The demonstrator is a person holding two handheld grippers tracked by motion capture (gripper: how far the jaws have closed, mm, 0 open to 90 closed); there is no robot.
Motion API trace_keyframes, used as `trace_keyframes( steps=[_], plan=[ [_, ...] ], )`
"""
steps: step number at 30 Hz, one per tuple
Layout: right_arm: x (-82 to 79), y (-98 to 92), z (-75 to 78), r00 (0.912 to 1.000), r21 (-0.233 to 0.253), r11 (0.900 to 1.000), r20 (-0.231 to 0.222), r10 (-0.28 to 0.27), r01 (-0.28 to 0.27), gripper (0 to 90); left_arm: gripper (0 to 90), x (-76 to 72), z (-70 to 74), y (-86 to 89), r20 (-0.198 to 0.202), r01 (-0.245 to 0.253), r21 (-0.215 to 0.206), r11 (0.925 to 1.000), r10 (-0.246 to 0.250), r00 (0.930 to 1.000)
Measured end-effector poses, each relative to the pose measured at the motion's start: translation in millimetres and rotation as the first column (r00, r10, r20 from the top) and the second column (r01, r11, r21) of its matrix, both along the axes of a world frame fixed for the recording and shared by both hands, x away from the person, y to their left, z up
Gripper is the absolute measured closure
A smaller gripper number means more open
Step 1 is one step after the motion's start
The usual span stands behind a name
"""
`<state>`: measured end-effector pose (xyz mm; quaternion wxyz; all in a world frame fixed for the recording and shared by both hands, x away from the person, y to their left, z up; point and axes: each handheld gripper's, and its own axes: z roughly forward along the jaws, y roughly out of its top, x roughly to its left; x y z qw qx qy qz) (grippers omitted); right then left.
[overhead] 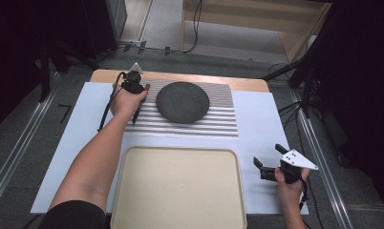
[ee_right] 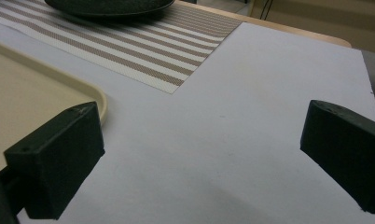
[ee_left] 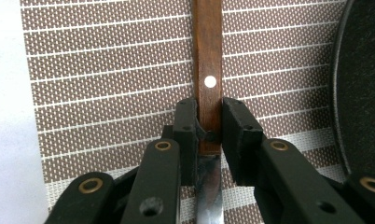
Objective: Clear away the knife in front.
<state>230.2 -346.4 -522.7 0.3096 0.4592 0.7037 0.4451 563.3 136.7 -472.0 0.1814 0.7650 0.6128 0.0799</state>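
A knife with a brown wooden handle [ee_left: 209, 56] and a steel blade [ee_left: 209, 196] lies on the striped placemat [overhead: 218, 121], left of a dark round plate [overhead: 182, 102]. My left gripper [overhead: 140, 99] is shut on the knife where handle meets blade; the black pads [ee_left: 185, 126] press both sides. In the high view the knife [overhead: 136, 116] shows as a thin dark strip beside the person's hand, blade end toward the person. My right gripper [overhead: 268, 157] stands open over the white sheet at the front right, its jaws wide apart with nothing between them [ee_right: 199, 158].
A large beige tray [overhead: 180, 150] sits at the front centre, its corner [ee_right: 94, 95] just left of the right gripper. A white sheet [overhead: 257, 119] covers the wooden table. The plate's rim [ee_left: 358, 84] lies close on the knife's right. Dark stands flank the table.
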Motion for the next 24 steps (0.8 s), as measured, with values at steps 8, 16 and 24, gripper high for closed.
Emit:
trace_keyframes(
  steps=[8, 16, 24],
  plan=[
    [0.3, 0.6, 0.0, 1.0000, -0.007, 1.000, -0.002, -0.001, 0.001, 0.0, 75.9, -1.3, -0.9, -1.1, 0.014, 0.023, 0.016, 0.9996, -0.023, 0.9996],
    [0.8, 1.2, -0.3, 1.0000, -0.018, 1.000, 0.000, -0.007, 0.007, 0.0, 76.8, -1.1, -1.1, 1.9, 0.012, 0.033, -0.004, 0.9994, -0.033, 0.9994],
    [0.7, 1.3, -0.3, 1.0000, -0.018, 1.000, -0.001, -0.006, 0.006, 0.0, 77.2, -2.4, -0.7, 0.0, 0.024, 0.076, 0.029, 0.9967, -0.077, 0.9967]
  ],
)
